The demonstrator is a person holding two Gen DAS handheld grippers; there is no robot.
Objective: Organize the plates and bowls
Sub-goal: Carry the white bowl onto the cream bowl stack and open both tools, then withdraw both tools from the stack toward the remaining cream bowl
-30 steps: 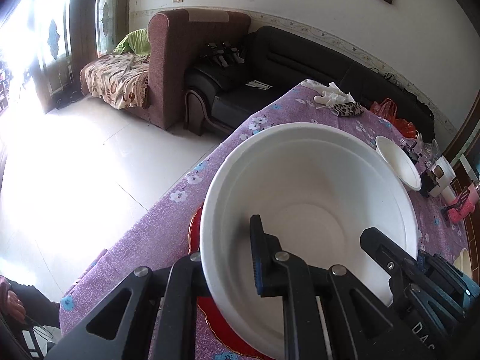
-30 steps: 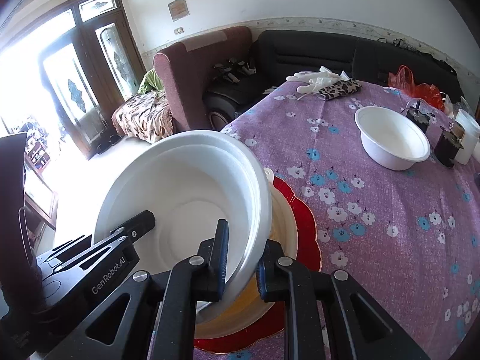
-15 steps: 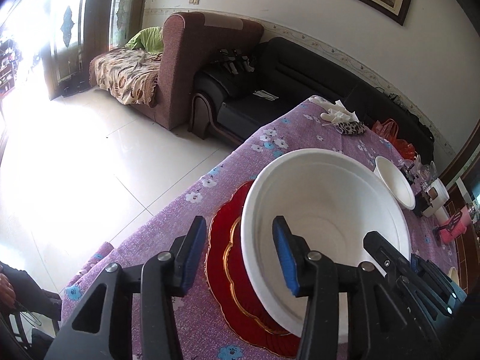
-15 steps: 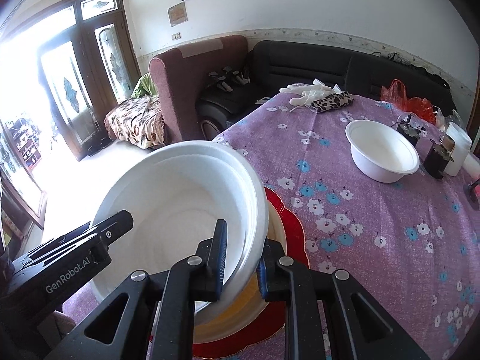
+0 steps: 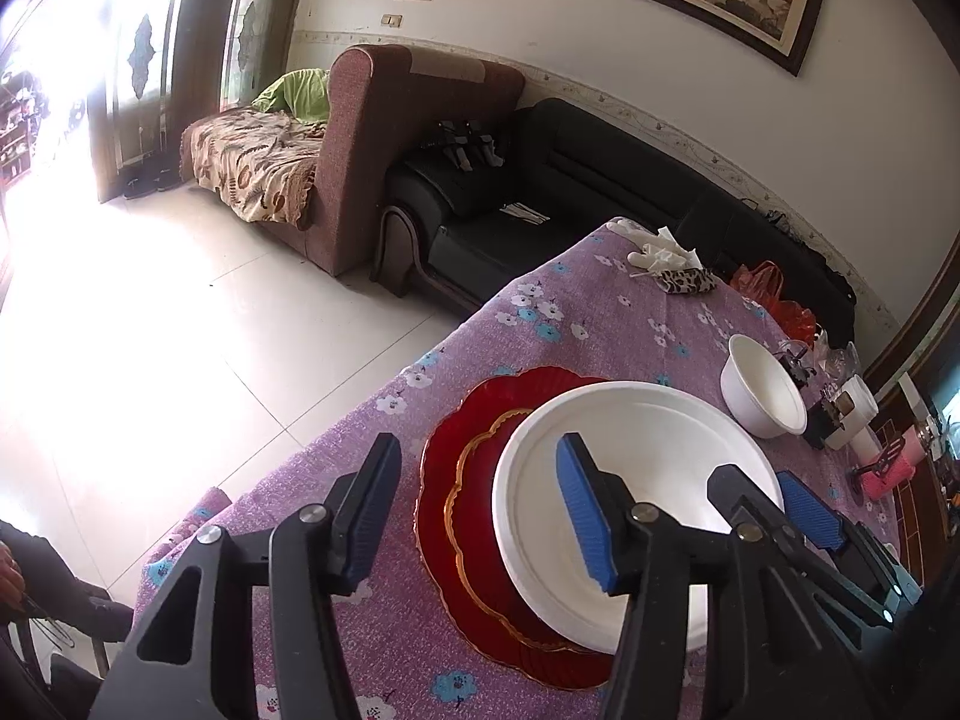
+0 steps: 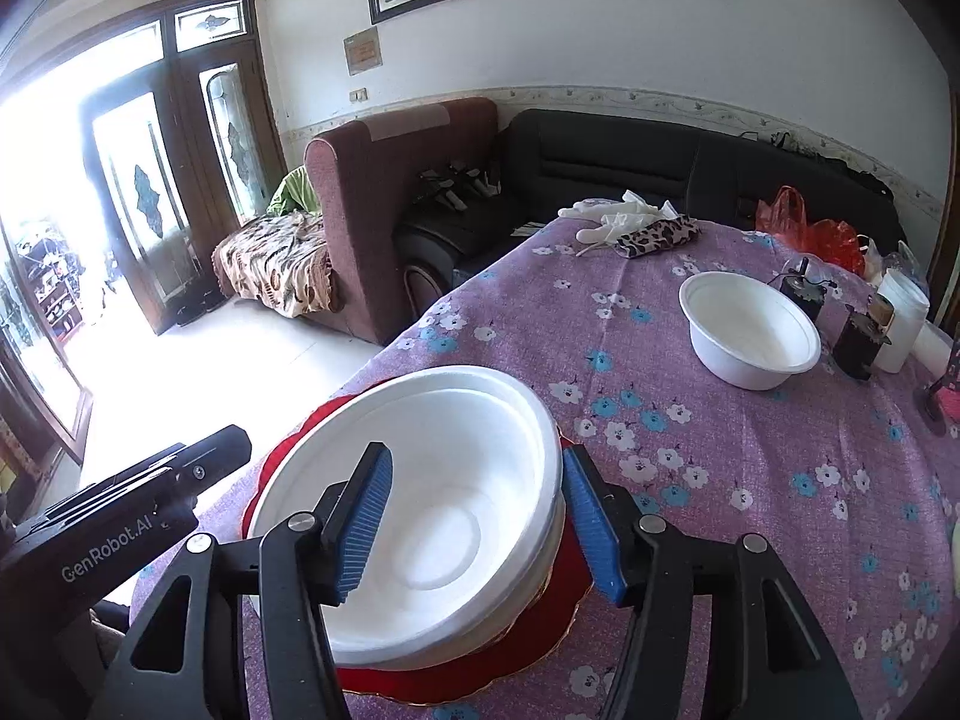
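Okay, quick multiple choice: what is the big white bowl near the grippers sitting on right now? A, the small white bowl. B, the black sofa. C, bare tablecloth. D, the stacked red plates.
D: the big white bowl rests on the red plates, whose scalloped rims show around it on the purple tablecloth.

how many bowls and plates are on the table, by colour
white bowls: 2 – the big bowl sitting on the plates, and the small bowl further back
red plates: 2 – the large red plate with the gold-rimmed red plate stacked on it
total: 4
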